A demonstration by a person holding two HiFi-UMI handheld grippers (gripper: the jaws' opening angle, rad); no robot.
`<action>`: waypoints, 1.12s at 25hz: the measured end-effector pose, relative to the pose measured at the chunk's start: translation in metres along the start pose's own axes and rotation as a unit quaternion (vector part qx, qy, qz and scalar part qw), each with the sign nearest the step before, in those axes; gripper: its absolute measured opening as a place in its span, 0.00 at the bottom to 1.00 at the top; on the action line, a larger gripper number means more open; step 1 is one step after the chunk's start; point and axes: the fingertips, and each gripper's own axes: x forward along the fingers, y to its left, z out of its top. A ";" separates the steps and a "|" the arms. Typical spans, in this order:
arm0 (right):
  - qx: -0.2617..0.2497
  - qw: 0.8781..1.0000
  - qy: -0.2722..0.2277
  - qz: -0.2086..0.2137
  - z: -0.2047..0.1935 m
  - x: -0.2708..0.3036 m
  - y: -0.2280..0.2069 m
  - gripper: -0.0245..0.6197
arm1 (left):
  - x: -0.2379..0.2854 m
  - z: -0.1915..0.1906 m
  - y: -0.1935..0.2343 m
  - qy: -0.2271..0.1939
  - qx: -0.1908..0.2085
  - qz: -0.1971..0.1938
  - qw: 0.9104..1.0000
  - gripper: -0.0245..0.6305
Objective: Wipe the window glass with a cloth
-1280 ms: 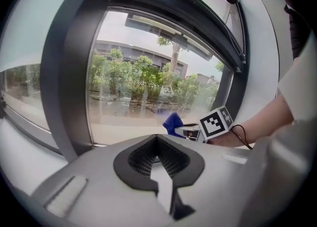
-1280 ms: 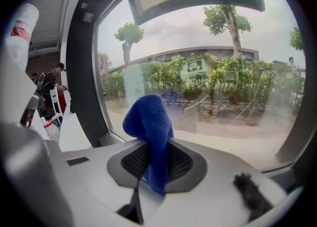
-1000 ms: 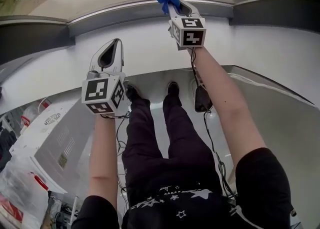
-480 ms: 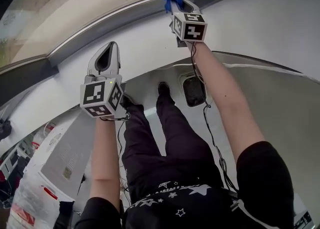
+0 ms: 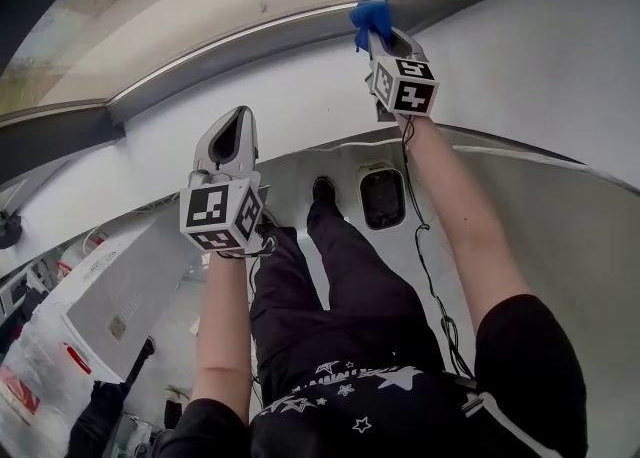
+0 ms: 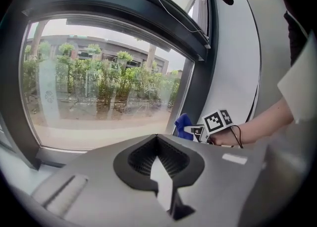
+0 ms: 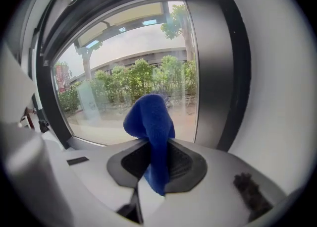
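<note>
**Colours, current frame**

I log the cloth (image 7: 151,122) as solid royal blue, at 12 o'clock from the right gripper (image 5: 372,34). That and the left gripper (image 6: 157,137) read pale grey with black jaw linings and black-and-white checked cubes. Window frame (image 6: 200,72) is dark grey; wall (image 6: 233,72) is white.

Left hand-held gripper (image 5: 240,118) and right hand-held gripper (image 5: 378,34): pale grey shells, dark ribbed jaw pads. Each carries a white marker cube (image 5: 222,216) with black squares. Thin black cable (image 5: 425,256) runs from the right one. Person wears black short sleeves (image 5: 525,346), a black top (image 5: 350,396) with white stars, dark trousers (image 5: 340,286) and black shoes (image 5: 322,189).
</note>
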 end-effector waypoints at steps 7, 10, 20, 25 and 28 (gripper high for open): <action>0.025 0.999 0.027 0.029 -0.054 -0.036 0.045 0.15 | -0.042 -0.029 0.011 0.005 -0.018 0.031 0.999 0.05; 0.043 0.998 0.015 0.047 -0.054 -0.052 0.073 0.15 | -0.063 -0.032 0.013 -0.005 -0.021 0.039 0.999 0.05; -0.002 0.990 -0.046 0.134 -0.020 -0.159 0.204 0.15 | -0.198 -0.051 0.003 -0.049 -0.032 0.061 0.996 0.05; -0.013 0.983 -0.070 0.170 -0.014 -0.239 0.262 0.15 | -0.285 -0.066 -0.015 -0.065 -0.034 0.069 0.995 0.05; -0.022 0.977 -0.078 0.197 -0.021 -0.292 0.299 0.15 | -0.339 -0.073 -0.029 -0.077 -0.034 0.074 0.994 0.05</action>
